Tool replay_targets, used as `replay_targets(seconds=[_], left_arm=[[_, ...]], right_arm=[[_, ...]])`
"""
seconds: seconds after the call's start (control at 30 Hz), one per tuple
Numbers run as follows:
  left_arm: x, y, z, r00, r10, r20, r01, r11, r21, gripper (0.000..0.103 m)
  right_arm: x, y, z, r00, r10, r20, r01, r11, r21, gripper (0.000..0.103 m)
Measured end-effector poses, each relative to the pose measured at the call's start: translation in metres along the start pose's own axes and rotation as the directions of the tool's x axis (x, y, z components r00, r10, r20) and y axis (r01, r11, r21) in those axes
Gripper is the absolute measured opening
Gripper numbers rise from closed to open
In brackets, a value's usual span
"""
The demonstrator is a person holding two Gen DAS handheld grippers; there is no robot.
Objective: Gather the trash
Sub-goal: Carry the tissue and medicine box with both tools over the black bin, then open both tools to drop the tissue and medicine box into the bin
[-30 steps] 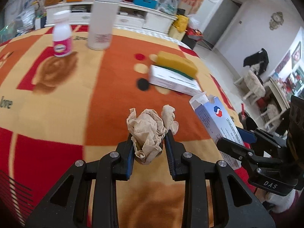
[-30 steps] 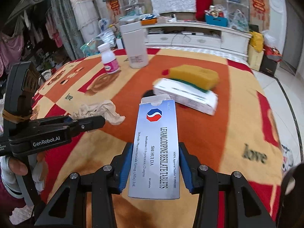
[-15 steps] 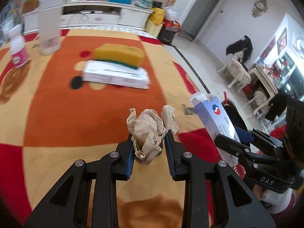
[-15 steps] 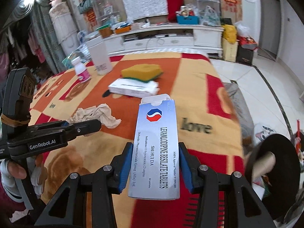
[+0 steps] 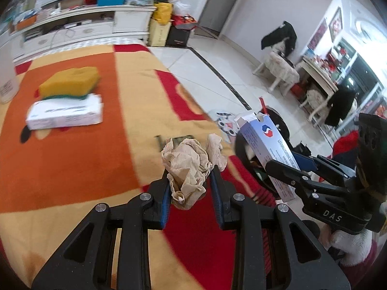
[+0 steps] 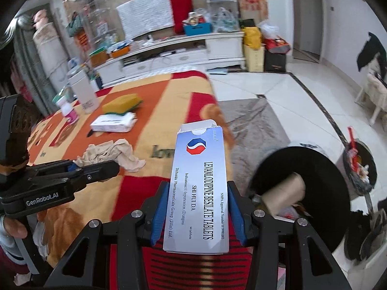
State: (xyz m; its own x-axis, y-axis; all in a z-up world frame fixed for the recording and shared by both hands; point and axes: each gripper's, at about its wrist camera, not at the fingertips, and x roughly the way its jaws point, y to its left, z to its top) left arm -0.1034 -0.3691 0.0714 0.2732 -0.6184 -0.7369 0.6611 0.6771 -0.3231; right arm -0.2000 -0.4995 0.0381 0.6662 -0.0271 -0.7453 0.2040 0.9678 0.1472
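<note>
My left gripper (image 5: 191,181) is shut on a crumpled beige paper tissue (image 5: 188,166), held above the right edge of the blanket-covered table (image 5: 72,149). My right gripper (image 6: 197,207) is shut on a blue-and-white tablet box (image 6: 197,193) with its top flap open; that box (image 5: 268,152) and the right gripper (image 5: 290,171) show at the right of the left wrist view. In the right wrist view the left gripper (image 6: 96,169) and the tissue (image 6: 108,154) are at the left. A black round bin (image 6: 302,198) with a cardboard tube (image 6: 283,193) in it stands on the floor to the right of the box.
On the table lie a white carton (image 5: 65,116) with a yellow-green sponge (image 5: 70,82) on it, a white canister (image 6: 84,94) and a pink-labelled bottle (image 6: 67,111). A second bin (image 6: 358,166) with rubbish, chairs (image 5: 280,70) and a white sideboard (image 6: 181,50) stand around.
Both grippers swung right together, from over the middle of the table to its right edge. The black bin came into view beside the box. Both grips are unchanged.
</note>
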Motion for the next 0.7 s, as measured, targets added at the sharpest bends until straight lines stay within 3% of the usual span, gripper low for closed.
replay_targets(seconds=[0.23,0.7], left_arm=[[0.029,-0.035,0.01,0.999,-0.031,-0.036,0.032,0.998,0.049,0.027],[0.088,-0.089,0.024,0.983,-0.129,-0.128,0.137,0.989,0.059,0.027]], right_arm=[[-0.008,-0.039,-0.003,0.998,-0.06,0.003,0.06,0.997,0.044,0.045],[-0.014,-0.127,-0.014,0.988,-0.152,-0.021,0.153,0.968,0.201,0.045]])
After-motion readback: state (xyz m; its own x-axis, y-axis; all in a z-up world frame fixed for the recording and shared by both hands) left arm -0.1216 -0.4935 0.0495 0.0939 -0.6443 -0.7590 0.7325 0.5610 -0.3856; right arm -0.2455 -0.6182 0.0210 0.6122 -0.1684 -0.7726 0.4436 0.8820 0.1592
